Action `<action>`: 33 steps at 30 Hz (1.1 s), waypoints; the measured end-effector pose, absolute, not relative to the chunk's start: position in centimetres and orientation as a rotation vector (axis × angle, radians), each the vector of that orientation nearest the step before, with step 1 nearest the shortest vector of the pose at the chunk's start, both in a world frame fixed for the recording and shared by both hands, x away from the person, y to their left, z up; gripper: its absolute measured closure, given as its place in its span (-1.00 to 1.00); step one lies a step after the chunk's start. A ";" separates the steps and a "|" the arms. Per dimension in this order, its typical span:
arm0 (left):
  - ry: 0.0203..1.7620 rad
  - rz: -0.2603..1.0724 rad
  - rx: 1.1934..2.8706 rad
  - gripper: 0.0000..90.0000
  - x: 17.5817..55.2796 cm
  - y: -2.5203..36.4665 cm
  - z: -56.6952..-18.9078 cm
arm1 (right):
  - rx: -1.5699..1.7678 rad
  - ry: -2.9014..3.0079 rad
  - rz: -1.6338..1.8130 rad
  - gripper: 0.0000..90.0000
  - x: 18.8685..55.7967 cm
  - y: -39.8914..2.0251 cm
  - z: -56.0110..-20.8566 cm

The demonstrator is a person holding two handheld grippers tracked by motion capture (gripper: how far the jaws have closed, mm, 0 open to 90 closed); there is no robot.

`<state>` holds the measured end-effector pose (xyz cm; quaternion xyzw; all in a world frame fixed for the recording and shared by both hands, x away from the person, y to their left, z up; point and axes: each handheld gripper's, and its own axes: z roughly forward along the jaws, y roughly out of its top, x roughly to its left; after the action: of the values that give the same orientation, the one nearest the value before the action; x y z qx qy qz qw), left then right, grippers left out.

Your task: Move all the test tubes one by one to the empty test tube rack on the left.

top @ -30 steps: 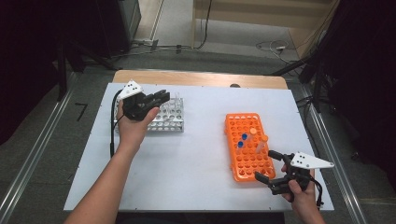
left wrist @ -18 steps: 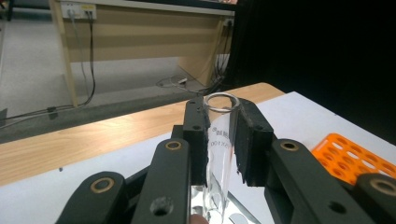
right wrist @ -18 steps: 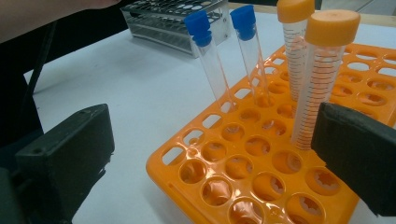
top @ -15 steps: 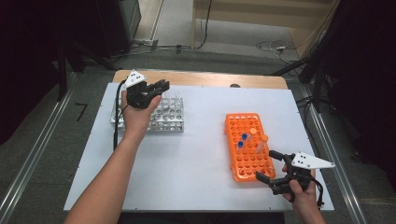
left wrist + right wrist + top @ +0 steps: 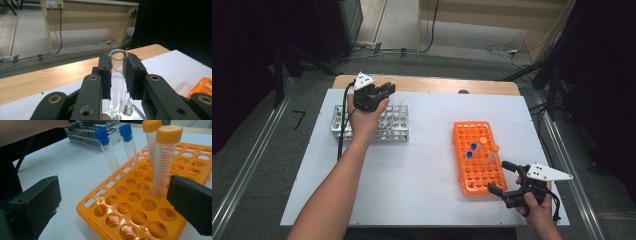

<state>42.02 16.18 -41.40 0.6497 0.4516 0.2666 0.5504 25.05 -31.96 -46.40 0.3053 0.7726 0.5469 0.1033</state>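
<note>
glass test tube (image 5: pixel 117 75), clear and uncapped, is sitting upright between the two black jaws of the left hand-held gripper (image 5: pixel 117 72), which is clamping it just below the open rim so the tube hangs straight. in the high view this hand-held gripper (image 5: pixel 373 96) is hovering in the upper left of the frame, over the back edge of the metal rack (image 5: pixel 394 125), whose wire grid is keeping other clear tubes standing. lower ends of those tubes are showing at the bottom centre of the left gripper view, just beneath the held one. the orange rack (image 5: pixel 477 157) is lying right of centre on the white counter (image 5: pixel 422 175), with two blue-capped tubes (image 5: pixel 110 150) and two orange-capped tubes (image 5: pixel 163 157) standing in its holes. the right hand-held gripper (image 5: pixel 507 182) is resting at the lower right of the frame, jaws wide apart and holding nothing, flanking the near corner of the orange rack, likely to steady it or wait for the tube.
</note>
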 end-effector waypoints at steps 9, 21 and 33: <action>1.085 0.622 1.573 0.70 42.5 15.7 -42.2 | 0.908 2.277 1.613 -1.00 25.0 -32.1 -46.4; 1.116 0.596 1.650 0.69 42.5 15.1 -43.5 | 0.905 2.279 1.606 -1.00 25.1 -32.0 -46.5; 1.144 0.569 1.673 0.28 41.9 15.5 -43.0 | 0.911 2.282 1.599 -1.00 25.1 -31.9 -46.6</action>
<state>41.88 15.47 -43.00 0.6903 0.4720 0.2348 0.4956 25.13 -31.95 -46.60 0.3091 0.7741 0.5424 0.1045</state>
